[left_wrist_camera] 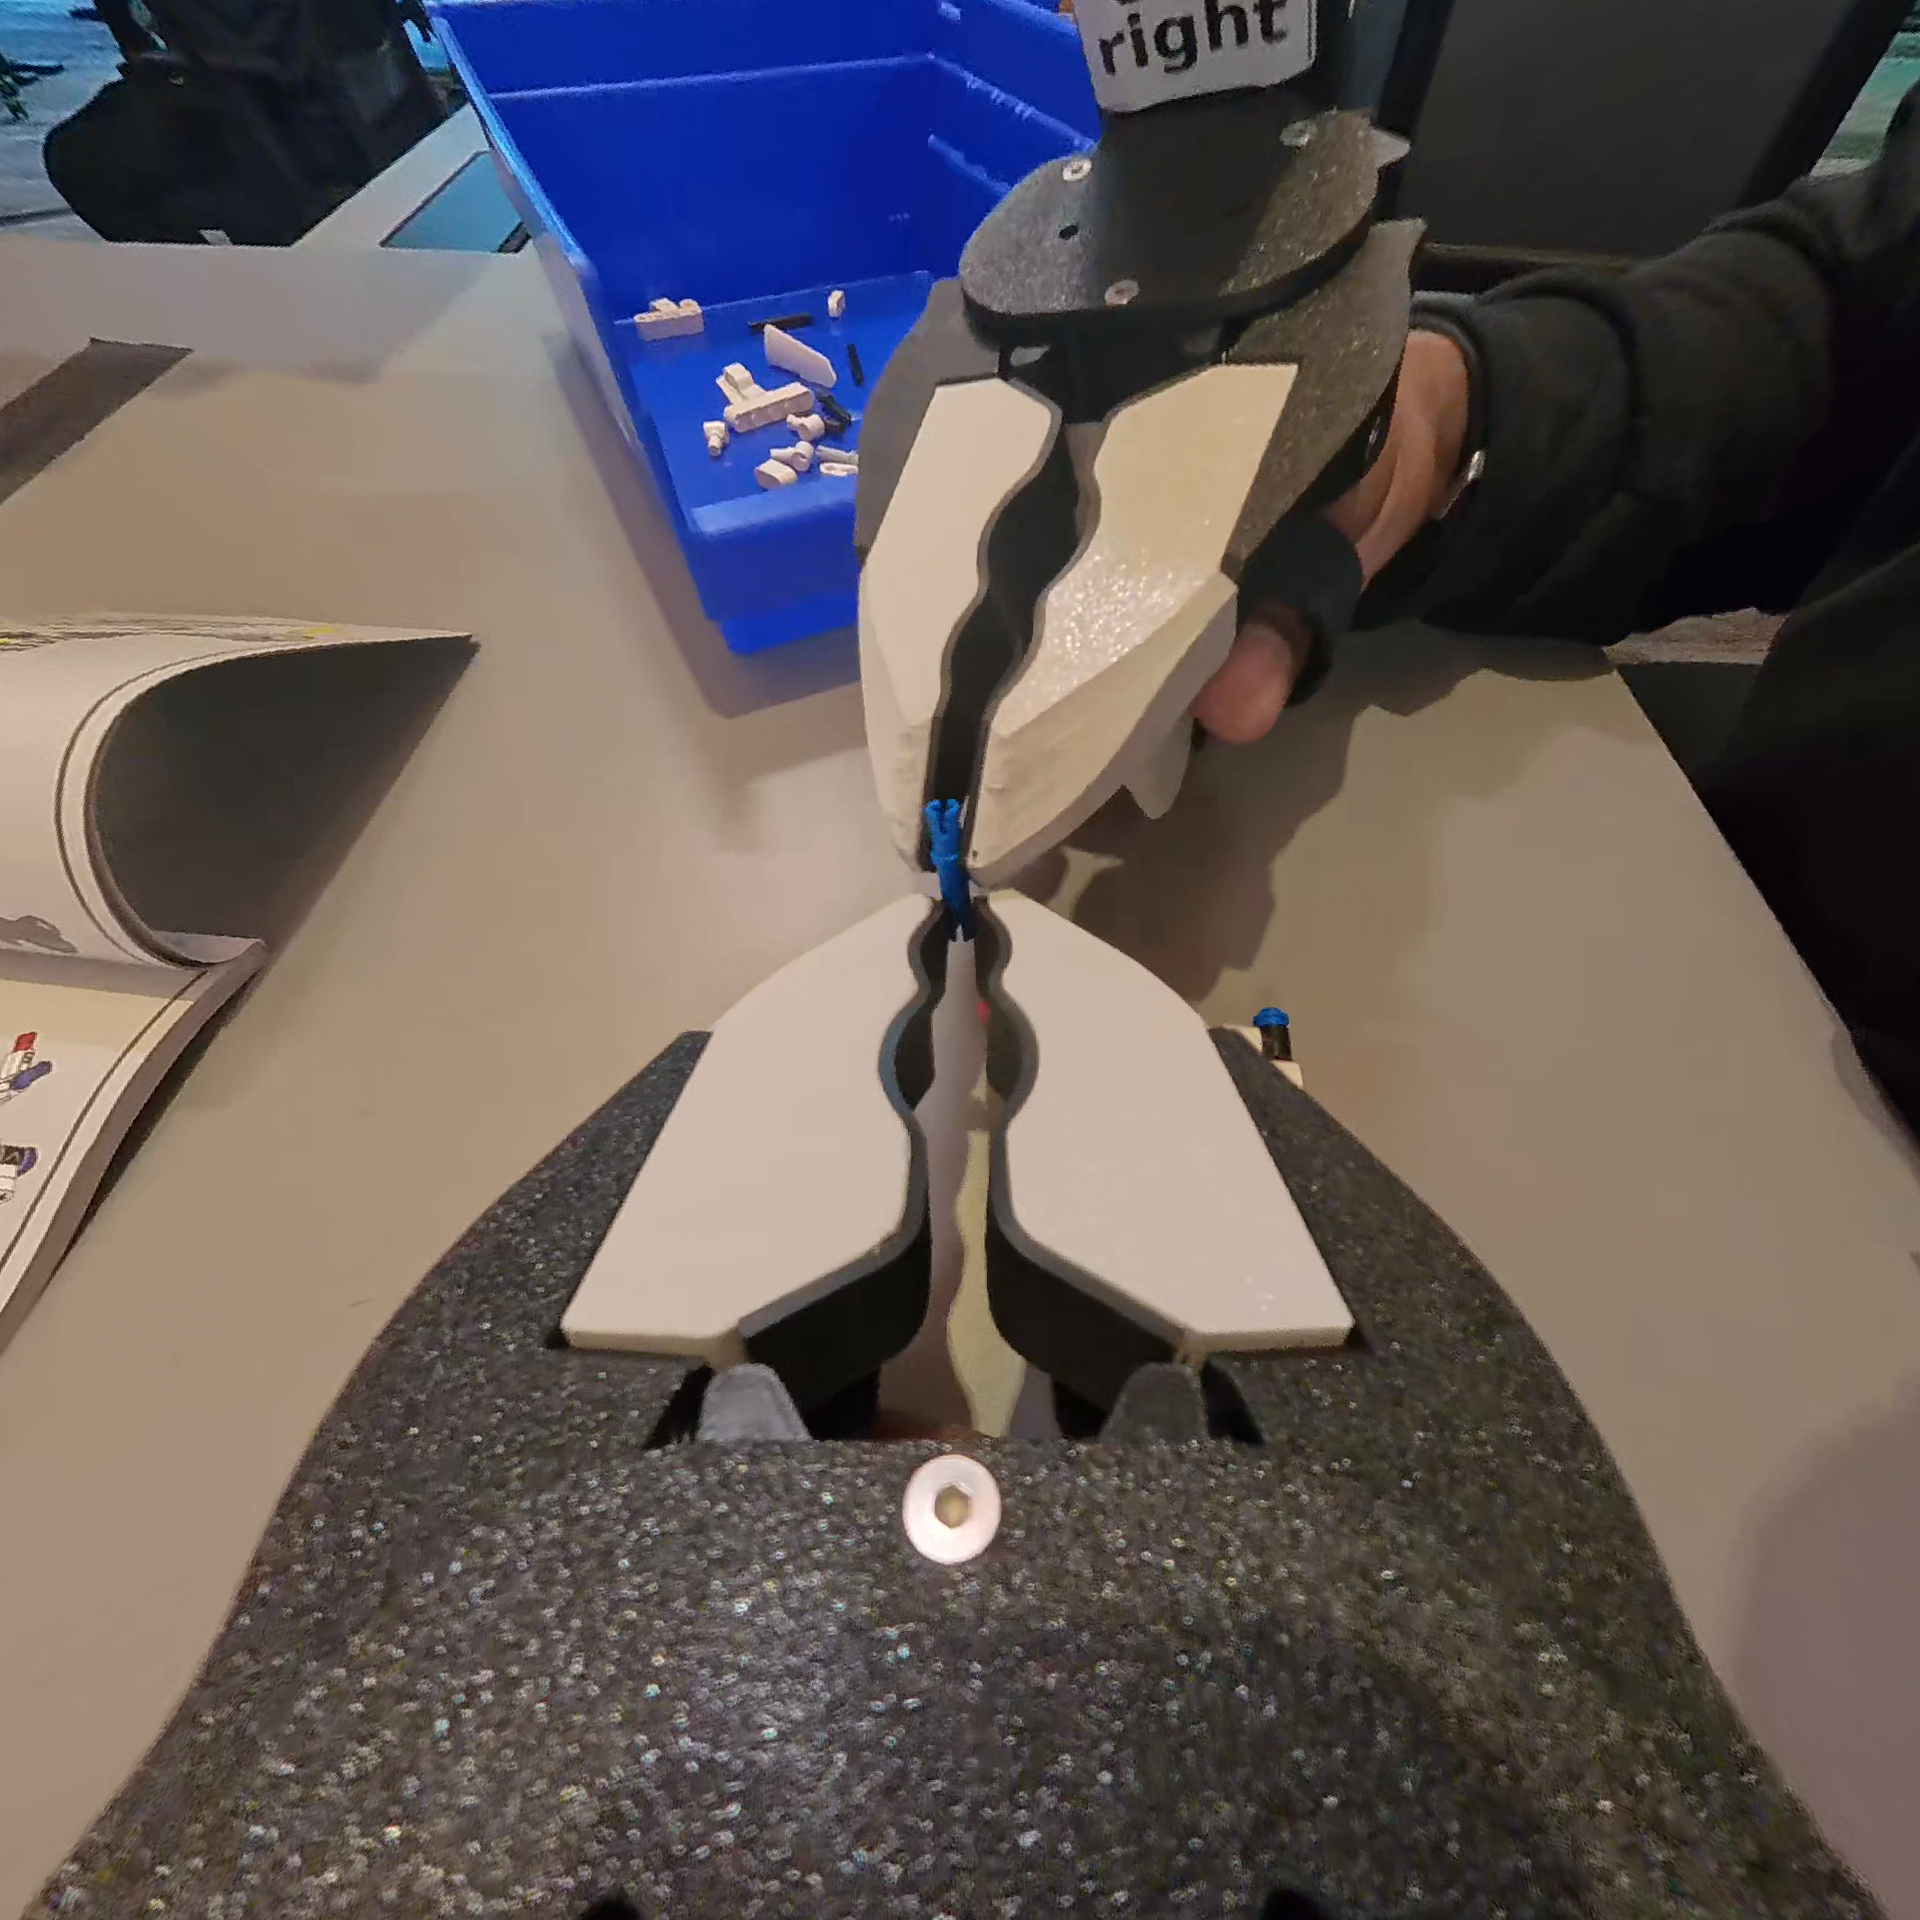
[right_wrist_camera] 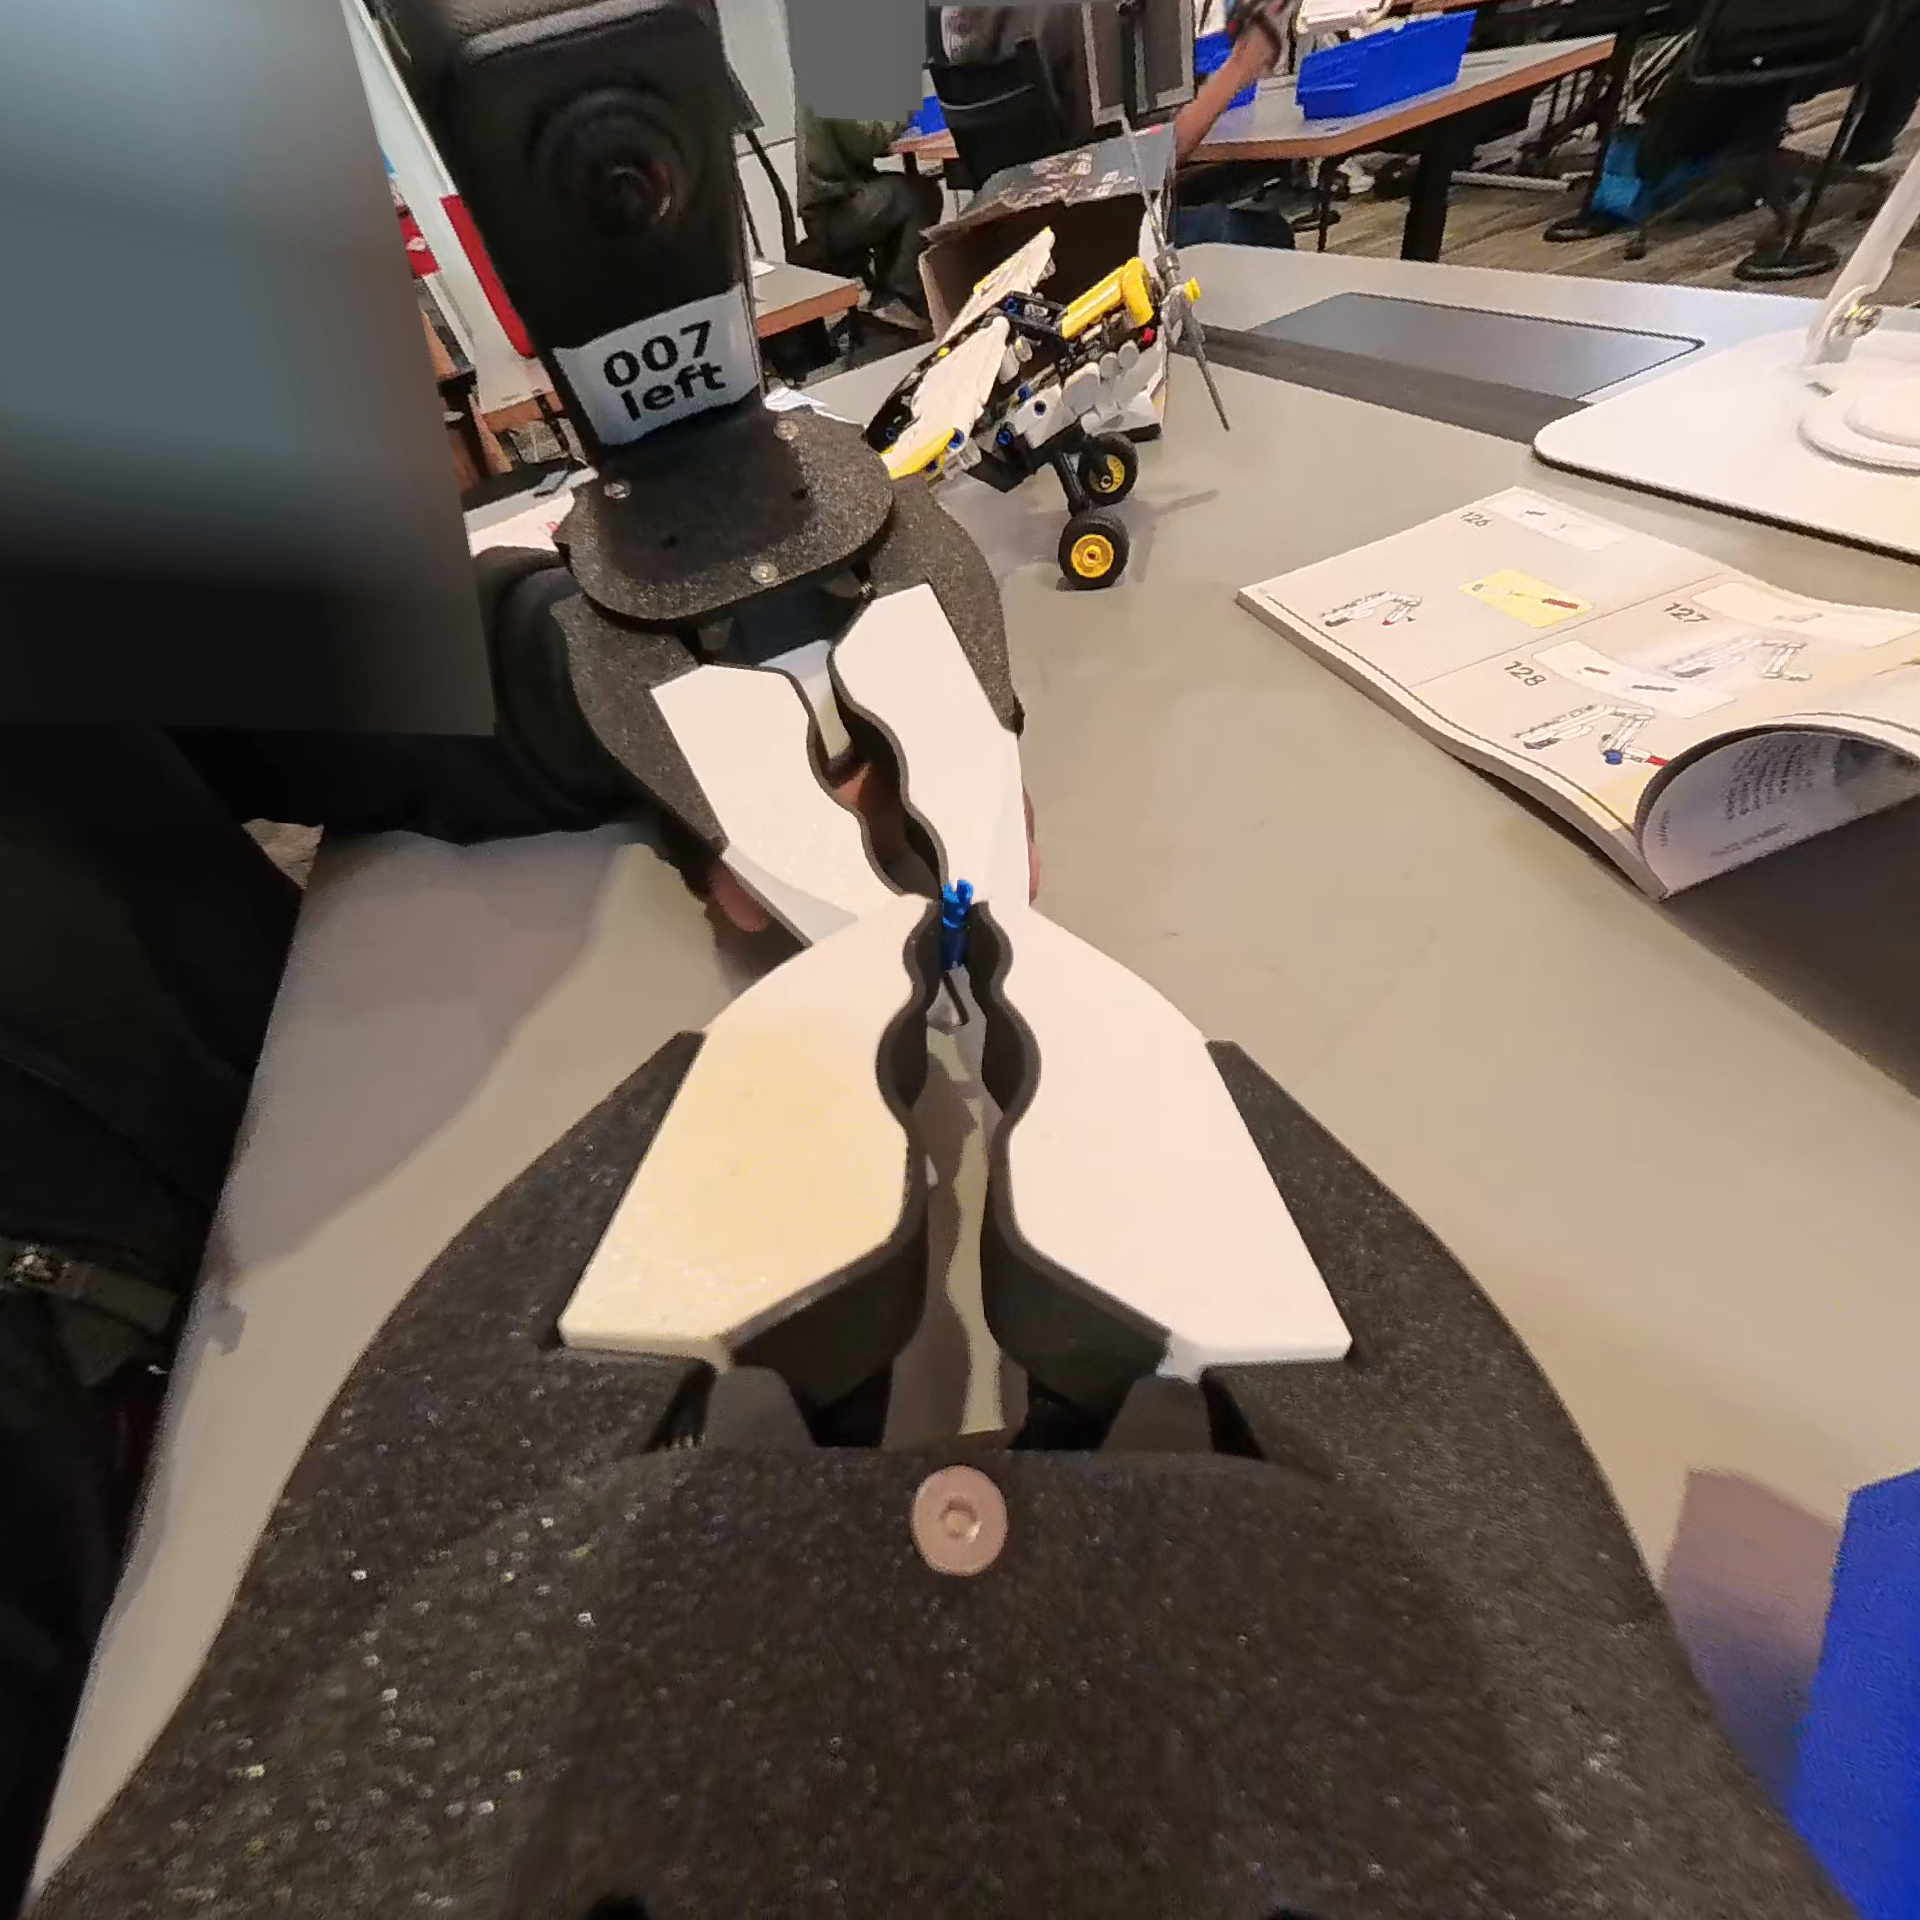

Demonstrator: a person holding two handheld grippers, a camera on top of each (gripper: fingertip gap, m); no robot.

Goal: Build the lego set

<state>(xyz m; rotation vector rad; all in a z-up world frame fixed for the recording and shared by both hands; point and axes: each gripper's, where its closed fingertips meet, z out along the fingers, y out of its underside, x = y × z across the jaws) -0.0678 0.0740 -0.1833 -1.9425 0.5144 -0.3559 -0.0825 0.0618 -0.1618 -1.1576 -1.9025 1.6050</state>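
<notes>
So right now the two grippers are nose to nose over the worktop, with a tiny blue pin bridging the tips. The right gripper comes down at a steep angle from the far side. Its fingers are closed almost all the way and pinch the upper part of the pin, whose split end pokes into the dark slot between them. The left gripper lies low and flat, its fingers also nearly shut, with the pin's lower end tucked between their tips. It looks clamped there too, though a pale sliver right at that junction makes it hard to say exactly what the pads touch. The pin is up off the worktop, held roughly upright between the two sets of tips. Around them, a blue bin with a handful of small pale parts sits just beyond the right gripper. An open booklet curls up off to the left gripper's side. A yellow-and-white model plane stands further back on the worktop, well apart. One small part with a blue tip lies just beside the left gripper's body. A sleeved hand holds the right gripper.
</notes>
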